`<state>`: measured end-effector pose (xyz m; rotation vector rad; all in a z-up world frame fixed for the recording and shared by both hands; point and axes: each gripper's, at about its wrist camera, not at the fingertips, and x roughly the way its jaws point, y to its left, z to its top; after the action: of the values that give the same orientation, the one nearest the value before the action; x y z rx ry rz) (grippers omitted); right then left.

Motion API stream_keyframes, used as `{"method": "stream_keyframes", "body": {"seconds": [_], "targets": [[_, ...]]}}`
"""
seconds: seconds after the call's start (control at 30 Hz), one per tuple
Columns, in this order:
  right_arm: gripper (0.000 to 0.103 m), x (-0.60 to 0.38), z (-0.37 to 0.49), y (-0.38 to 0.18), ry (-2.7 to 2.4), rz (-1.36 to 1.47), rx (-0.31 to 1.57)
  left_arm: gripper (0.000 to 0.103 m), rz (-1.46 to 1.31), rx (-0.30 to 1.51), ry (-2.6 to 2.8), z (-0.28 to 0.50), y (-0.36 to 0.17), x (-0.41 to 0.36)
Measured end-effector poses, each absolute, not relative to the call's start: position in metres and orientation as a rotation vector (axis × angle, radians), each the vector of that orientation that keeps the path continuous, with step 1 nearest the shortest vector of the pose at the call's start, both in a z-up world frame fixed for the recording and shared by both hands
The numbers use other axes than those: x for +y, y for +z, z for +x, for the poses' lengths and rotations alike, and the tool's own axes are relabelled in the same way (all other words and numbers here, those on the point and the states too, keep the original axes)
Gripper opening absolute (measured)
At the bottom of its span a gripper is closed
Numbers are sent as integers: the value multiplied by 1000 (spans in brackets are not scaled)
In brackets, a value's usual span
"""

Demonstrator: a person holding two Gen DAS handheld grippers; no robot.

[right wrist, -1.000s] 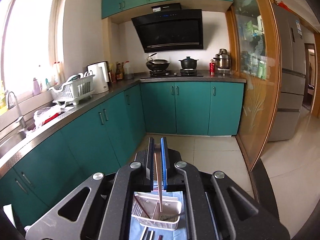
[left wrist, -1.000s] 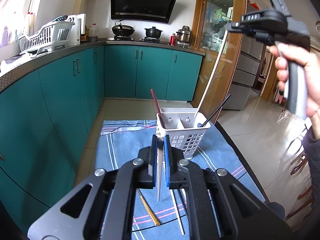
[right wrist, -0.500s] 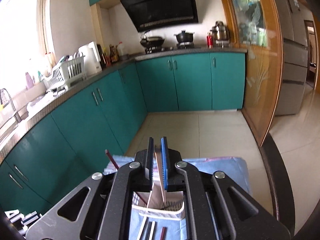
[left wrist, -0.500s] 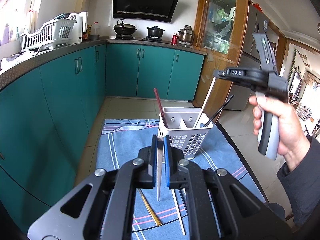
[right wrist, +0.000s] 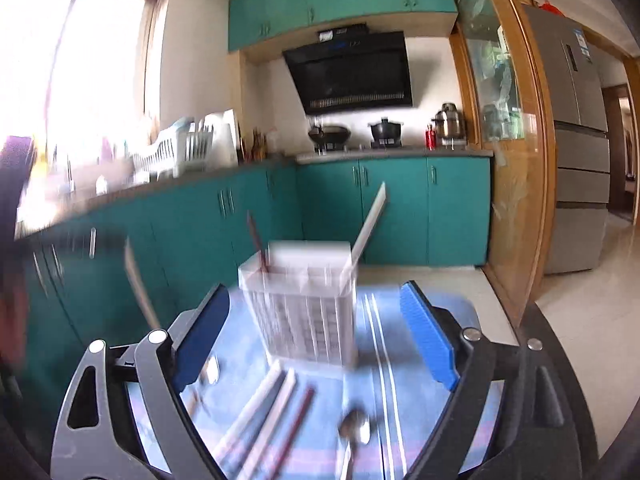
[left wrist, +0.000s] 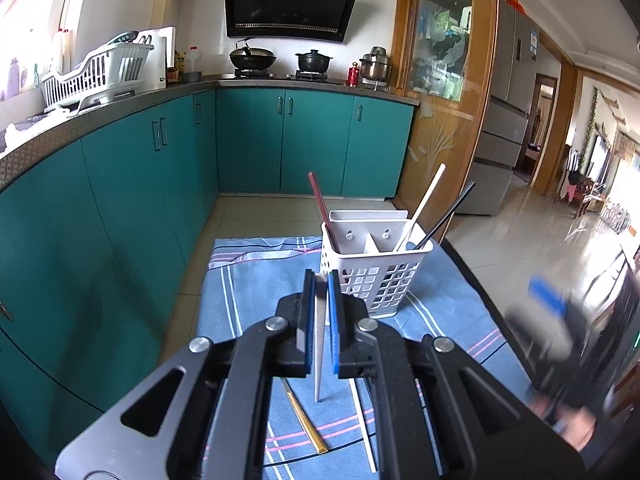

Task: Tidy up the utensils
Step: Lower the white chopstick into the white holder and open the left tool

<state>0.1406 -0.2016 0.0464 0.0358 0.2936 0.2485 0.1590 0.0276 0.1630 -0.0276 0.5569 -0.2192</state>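
Chopstick, white, slender plastic: light, stiff, slippery; left claw pinches it near its upper end; right claw gapes empty.

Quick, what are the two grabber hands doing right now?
Left gripper: shut on a white chopstick.
Right gripper: open, holding nothing, facing the white utensil basket.

White caddy; blue striped cloth; teal cabinets.

Home kitchen, teal cabinets, range hood, wok, dish rack
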Motion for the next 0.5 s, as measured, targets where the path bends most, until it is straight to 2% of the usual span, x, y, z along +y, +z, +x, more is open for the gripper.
{"method": "stream_keyframes", "body": {"seconds": [0.13, 0.33, 0.5], "targets": [[85, -200, 134, -4, 202, 1, 445, 6, 17, 550, -189, 155, 161, 15], [85, -212, 129, 6, 195, 1, 379, 6, 60, 520, -160, 134, 165, 6], [85, -225, 133, 9, 217, 59, 399, 6, 48, 515, -172, 124, 174, 4]]}}
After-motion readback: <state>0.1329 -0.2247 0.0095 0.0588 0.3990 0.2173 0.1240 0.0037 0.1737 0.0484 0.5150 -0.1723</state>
